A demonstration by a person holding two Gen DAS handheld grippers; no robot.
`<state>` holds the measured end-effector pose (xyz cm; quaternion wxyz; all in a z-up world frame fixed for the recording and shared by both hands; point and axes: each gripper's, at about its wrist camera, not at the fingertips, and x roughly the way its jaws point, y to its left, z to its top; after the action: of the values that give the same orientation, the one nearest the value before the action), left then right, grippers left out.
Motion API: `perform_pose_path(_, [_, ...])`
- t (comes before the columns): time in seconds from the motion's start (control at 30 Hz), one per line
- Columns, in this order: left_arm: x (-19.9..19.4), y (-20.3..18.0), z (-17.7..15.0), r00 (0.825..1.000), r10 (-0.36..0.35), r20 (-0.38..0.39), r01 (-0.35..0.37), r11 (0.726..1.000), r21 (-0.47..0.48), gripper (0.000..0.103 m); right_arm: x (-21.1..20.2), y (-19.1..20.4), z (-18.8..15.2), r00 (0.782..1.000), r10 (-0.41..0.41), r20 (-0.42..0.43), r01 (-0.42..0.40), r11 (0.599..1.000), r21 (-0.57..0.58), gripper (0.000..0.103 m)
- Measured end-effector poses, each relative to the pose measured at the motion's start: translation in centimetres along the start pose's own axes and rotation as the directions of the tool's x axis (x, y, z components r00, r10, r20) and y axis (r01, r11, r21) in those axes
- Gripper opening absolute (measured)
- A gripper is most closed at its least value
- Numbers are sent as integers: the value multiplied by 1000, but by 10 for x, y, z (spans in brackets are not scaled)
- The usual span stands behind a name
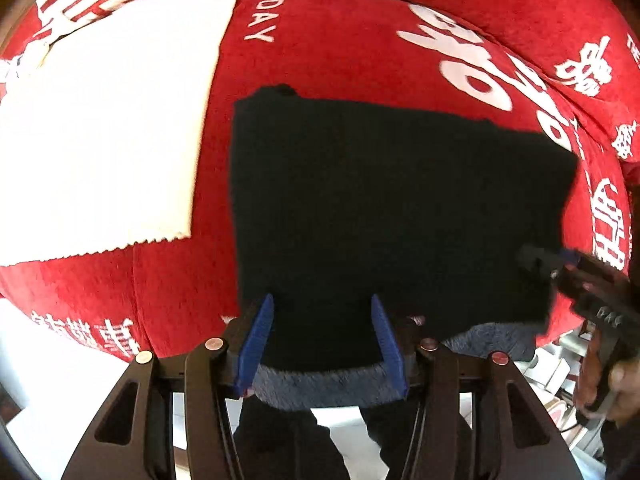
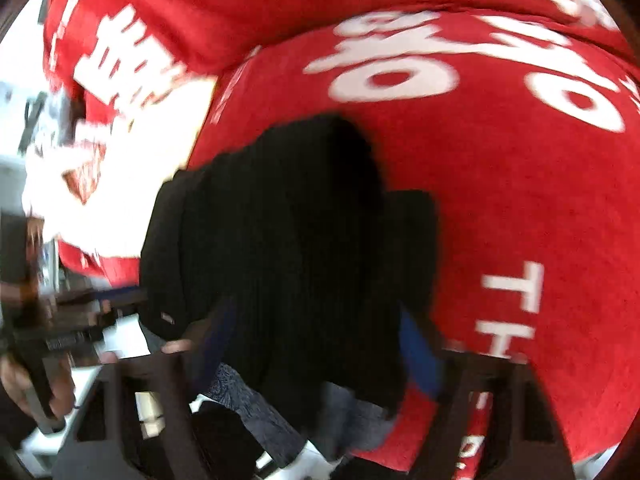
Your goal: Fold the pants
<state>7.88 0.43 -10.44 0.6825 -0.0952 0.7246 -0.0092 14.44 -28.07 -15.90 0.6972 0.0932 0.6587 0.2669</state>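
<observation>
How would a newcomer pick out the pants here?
Start from the red cover with white lettering. Right of the white cloth on it lies a flat rectangle: the pants. They are the only black item, with a grey fuzzy edge nearest the camera.

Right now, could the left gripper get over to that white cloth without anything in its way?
Probably yes. The left gripper stands open over the black pants, and only bare red cover lies between them and the white cloth.

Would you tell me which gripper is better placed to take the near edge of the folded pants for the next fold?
Probably the left gripper: its open jaws straddle the near edge of the black pants. The right gripper sits by their side edge.
</observation>
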Motion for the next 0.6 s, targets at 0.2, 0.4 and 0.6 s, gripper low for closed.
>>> perform_pose_path(0.2, [-5, -9, 4, 999, -46, 12, 44, 996, 81, 79, -63, 22, -27, 992, 35, 121, -41, 998, 47, 15])
perform_pose_path(0.4, [26, -16, 0, 999, -1, -35, 5, 992, 125, 80, -12, -27, -43, 999, -28, 37, 17, 959, 283, 34])
perform_pose_path(0.6, [-9, -6, 19, 999, -38, 34, 35, 997, 73, 80, -51, 18, -19, 968, -234, 95, 223, 968, 117, 48])
